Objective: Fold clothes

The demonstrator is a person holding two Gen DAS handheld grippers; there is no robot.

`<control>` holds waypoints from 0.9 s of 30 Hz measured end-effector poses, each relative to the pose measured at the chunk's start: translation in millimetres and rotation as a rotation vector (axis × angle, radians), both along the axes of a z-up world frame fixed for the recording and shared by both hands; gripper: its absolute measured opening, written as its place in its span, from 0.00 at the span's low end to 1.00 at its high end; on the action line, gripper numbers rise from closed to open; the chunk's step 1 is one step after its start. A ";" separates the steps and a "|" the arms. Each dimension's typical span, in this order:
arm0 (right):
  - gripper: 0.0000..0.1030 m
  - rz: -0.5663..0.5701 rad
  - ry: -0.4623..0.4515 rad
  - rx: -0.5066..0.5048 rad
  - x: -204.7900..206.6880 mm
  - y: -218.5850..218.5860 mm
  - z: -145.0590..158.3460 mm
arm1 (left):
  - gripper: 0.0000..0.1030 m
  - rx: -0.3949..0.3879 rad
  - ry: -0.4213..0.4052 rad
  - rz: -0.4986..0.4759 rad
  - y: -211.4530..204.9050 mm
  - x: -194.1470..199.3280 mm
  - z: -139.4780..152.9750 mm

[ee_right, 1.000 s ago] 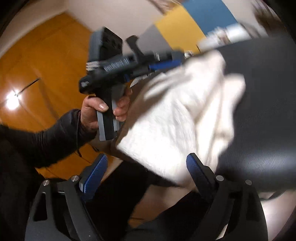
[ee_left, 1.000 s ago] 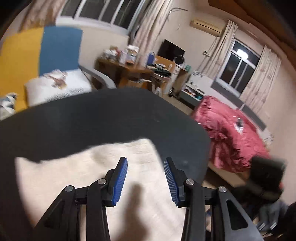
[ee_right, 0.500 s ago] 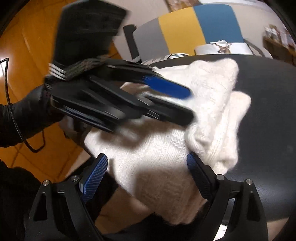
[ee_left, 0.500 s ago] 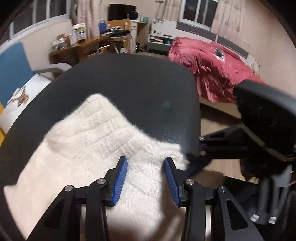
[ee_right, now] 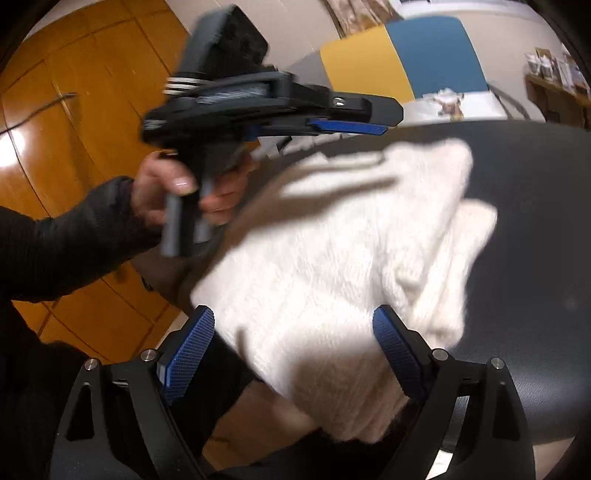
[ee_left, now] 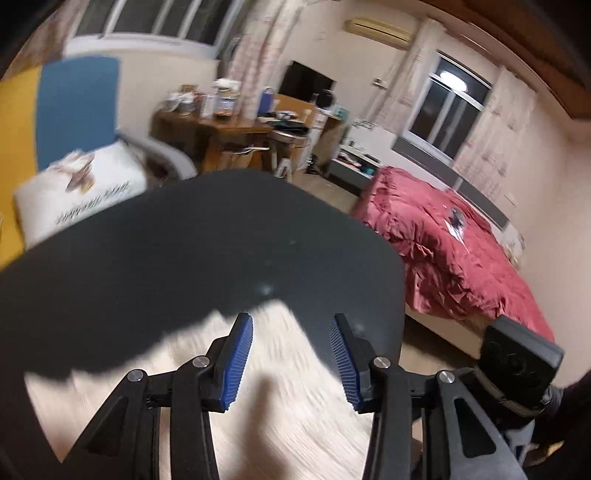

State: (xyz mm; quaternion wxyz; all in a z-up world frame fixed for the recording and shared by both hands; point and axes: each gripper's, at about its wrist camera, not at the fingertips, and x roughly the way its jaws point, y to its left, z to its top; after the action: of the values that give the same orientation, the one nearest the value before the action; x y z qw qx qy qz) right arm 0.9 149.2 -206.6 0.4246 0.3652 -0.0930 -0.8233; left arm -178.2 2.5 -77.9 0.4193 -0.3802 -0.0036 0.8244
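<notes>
With the left hand-held gripper (ee_right: 369, 122) opening empty and the right hand-held gripper (ee_right: 293, 354) gaping unclamped around the white sweater (ee_right: 332, 258), it is risking sliding off the desk (ee_right: 535, 221).

Bed (ee_left: 454, 258) under a rumpled red cover by the far wall, dark windows (ee_left: 447, 110) with pale curtains, cluttered wooden desk (ee_left: 229, 129), what looks like an air conditioner (ee_left: 376, 29) overhead, glossy orange wood panelling (ee_right: 74, 110).
</notes>
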 end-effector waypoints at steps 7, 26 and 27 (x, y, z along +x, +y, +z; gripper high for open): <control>0.88 0.027 -0.001 -0.051 5.3 -3.9 -4.6 | 0.44 -0.220 -0.158 -0.217 43.6 -75.7 -27.4; 0.88 0.005 0.014 -0.139 -29.6 -10.8 -23.3 | 0.07 -0.405 -0.052 -0.054 67.4 -74.2 -68.3; 0.88 0.001 0.009 -0.138 -29.6 -11.3 -23.4 | 0.13 -0.444 -0.042 -0.042 71.2 -73.0 -72.5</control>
State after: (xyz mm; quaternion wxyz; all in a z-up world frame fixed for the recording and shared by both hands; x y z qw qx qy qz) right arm -28.7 137.9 -230.0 0.4494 0.3312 -0.1476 -0.8164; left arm -251.2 73.7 -150.4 0.3422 -0.4802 0.1773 0.7879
